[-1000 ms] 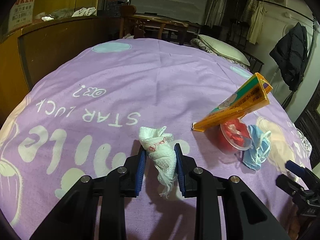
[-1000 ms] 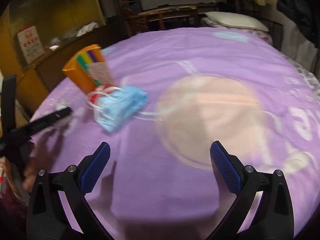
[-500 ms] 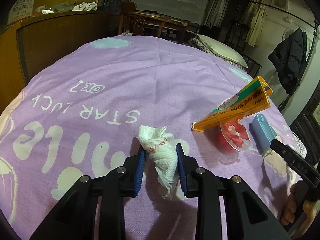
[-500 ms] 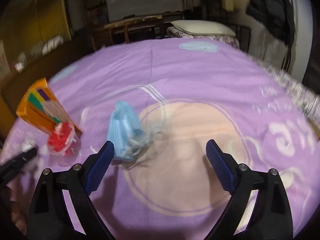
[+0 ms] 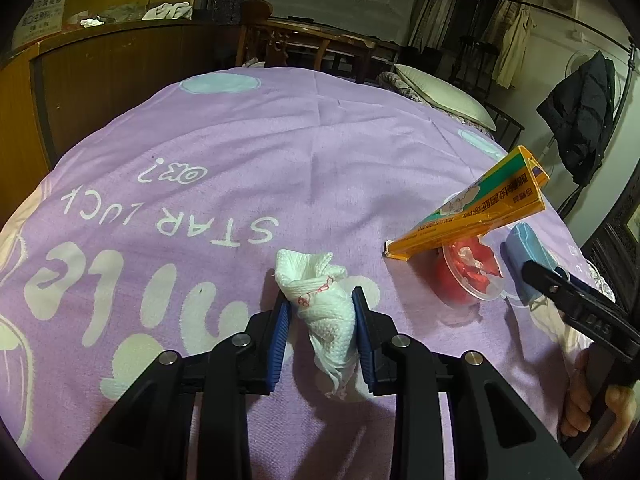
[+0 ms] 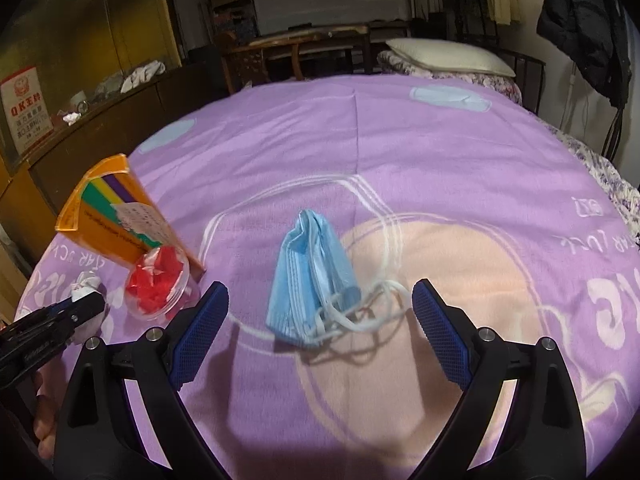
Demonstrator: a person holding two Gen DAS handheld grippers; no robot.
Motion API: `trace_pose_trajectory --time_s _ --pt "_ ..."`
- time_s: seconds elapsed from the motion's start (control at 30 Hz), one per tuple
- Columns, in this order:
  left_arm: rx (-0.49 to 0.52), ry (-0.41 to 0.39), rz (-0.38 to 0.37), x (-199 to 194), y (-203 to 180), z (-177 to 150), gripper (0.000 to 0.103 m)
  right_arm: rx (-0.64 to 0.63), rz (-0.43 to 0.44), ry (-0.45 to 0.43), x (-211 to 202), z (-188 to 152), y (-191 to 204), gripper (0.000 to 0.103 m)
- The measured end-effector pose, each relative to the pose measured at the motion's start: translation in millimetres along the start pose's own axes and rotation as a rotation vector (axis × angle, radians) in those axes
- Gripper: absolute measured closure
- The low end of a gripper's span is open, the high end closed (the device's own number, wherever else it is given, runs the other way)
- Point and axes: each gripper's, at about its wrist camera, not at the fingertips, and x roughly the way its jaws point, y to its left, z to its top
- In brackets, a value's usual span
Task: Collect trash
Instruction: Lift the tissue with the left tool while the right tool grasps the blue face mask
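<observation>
My left gripper [image 5: 321, 316] is shut on a crumpled white tissue [image 5: 320, 300] over the purple bedspread [image 5: 200, 152]. My right gripper [image 6: 320, 312] is open, its jaws on either side of a folded blue face mask [image 6: 310, 264] that lies on the bedspread. An orange carton [image 5: 472, 216] leans on a clear cup of red wrappers [image 5: 466, 272]; both also show in the right wrist view, the carton [image 6: 116, 216] and the cup [image 6: 158, 276]. The mask [image 5: 524, 248] shows in the left view behind the right gripper's finger.
A wooden cabinet [image 5: 80, 80] stands along the left of the bed. A pillow [image 5: 440, 92] lies at the far end. A dark coat [image 5: 580, 112] hangs on a rack at the right. A wooden table [image 6: 296, 44] stands beyond the bed.
My right gripper has swung to face the blue mask and moved up to it, so the mask now lies between its open jaws. My left gripper holds the tissue as before.
</observation>
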Motion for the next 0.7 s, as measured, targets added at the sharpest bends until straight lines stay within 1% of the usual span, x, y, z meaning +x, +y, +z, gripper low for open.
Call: trace_pose_trajectory --time_s 0.03,0.07,0.1,0.13,0.17,0.2,0.27,0.37,0.5,0.6,0.7 --pt "-0.002 0.002 -0.001 0 0 0 0.072 0.006 0.005 0.021 4 0 -1 0.014" --pt "-0.005 0.006 -0.005 0 1 0 0.072 0.011 0.013 0.028 5 0 -2 0.019" --pt "-0.008 0.009 -0.008 1 1 0 0.072 0.022 0.028 0.034 6 -1 -4 0.029" --pt "-0.011 0.012 -0.011 1 1 0 0.072 0.030 0.034 0.036 7 -1 -4 0.036" --pt "-0.013 0.015 -0.014 2 2 1 0.072 0.038 0.043 0.037 8 -1 -6 0.052" --pt "-0.015 0.017 -0.019 2 2 1 0.072 0.048 0.060 0.035 7 -2 -8 0.066" --pt "-0.012 0.017 -0.026 2 2 1 0.073 0.072 0.096 0.023 4 -4 -12 0.079" --pt "0.007 0.000 -0.031 -1 -1 1 0.075 0.082 0.123 0.002 2 -5 -13 0.079" --pt "0.024 -0.014 -0.029 -4 -5 -1 0.075 0.058 0.145 -0.034 -9 -10 -7 0.079" --pt "0.013 -0.019 -0.030 -6 -3 -2 0.075 0.044 0.153 -0.044 -17 -16 -3 0.079" --pt "-0.009 -0.005 -0.044 -8 -1 -6 0.075 0.048 0.162 -0.052 -26 -22 -3 0.079"
